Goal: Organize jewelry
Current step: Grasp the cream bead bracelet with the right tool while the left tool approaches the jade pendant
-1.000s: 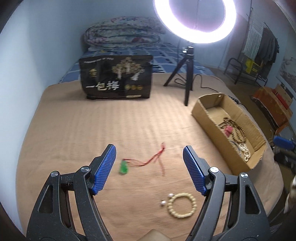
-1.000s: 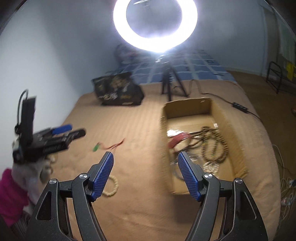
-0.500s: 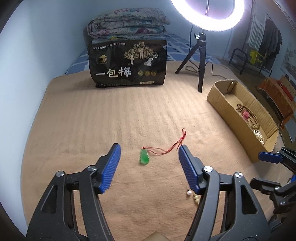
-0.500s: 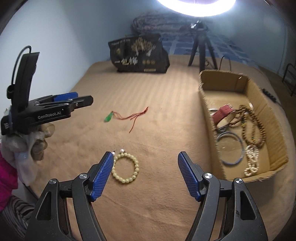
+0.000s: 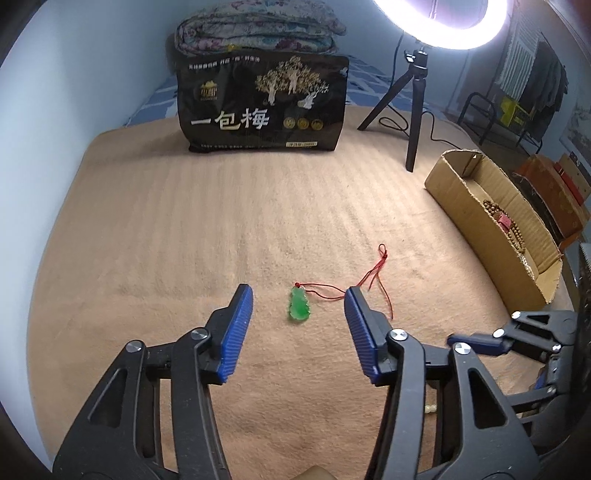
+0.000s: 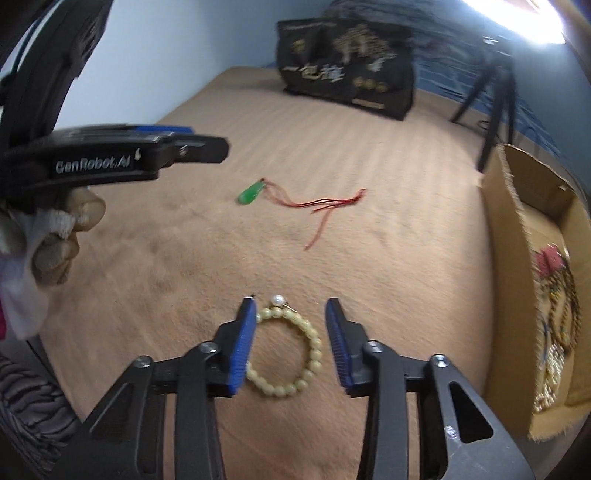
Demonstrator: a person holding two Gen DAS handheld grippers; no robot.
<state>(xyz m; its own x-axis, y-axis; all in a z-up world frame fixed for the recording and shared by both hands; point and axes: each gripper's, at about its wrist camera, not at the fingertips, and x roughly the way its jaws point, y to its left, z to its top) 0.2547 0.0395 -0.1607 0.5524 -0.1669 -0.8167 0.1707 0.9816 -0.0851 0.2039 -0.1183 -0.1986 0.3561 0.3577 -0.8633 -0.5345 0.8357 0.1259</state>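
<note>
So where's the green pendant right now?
The green gourd-shaped pendant on a red cord lies on the tan blanket, between the left gripper's open jaws.

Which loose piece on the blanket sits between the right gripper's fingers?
The cream bead bracelet, framed by the open right gripper. The green pendant on its red cord lies farther off, before the open left gripper.

Ring light (image 5: 448, 22) glares top right; fisheye edges bent, dark; right view motion-blurred.

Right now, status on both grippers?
Left gripper open, framing green pendant. Right gripper open around bead bracelet. Neither gripped. Cardboard box path unobstructed.
</note>
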